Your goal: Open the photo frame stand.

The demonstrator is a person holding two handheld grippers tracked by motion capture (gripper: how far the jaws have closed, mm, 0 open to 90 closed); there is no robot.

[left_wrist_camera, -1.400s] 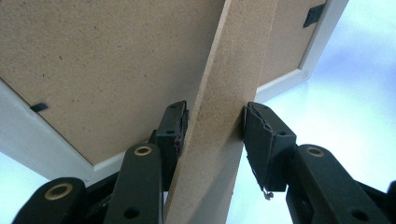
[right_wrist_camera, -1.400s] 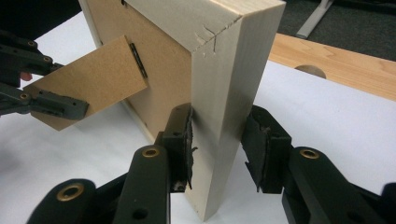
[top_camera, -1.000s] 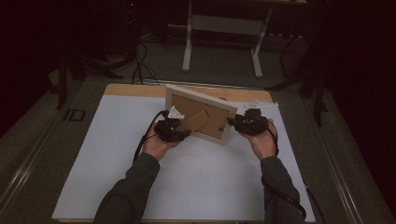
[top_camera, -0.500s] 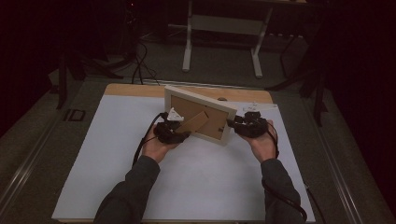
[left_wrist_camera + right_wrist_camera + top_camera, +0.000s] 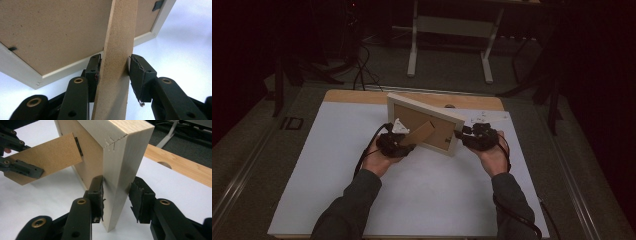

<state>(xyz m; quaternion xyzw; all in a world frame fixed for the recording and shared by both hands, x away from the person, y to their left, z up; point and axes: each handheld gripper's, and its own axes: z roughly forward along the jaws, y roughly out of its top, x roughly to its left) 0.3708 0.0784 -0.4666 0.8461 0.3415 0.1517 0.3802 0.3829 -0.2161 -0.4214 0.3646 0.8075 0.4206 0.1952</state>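
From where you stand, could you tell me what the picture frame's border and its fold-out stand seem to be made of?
The frame border looks like pale, matt wood: faint grain runs along its edge and a mitred joint shows at the corner, though a painted or laminated finish is possible. The stand looks like raw brown fibreboard or hardboard: speckled, fibrous, unpainted, the same as the backing panel.

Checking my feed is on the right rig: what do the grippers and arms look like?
Both grippers, left gripper and right gripper, are black, with brass-ringed pivot holes and chipped pads. A black cable trails from each. The person wears dark grey long sleeves.
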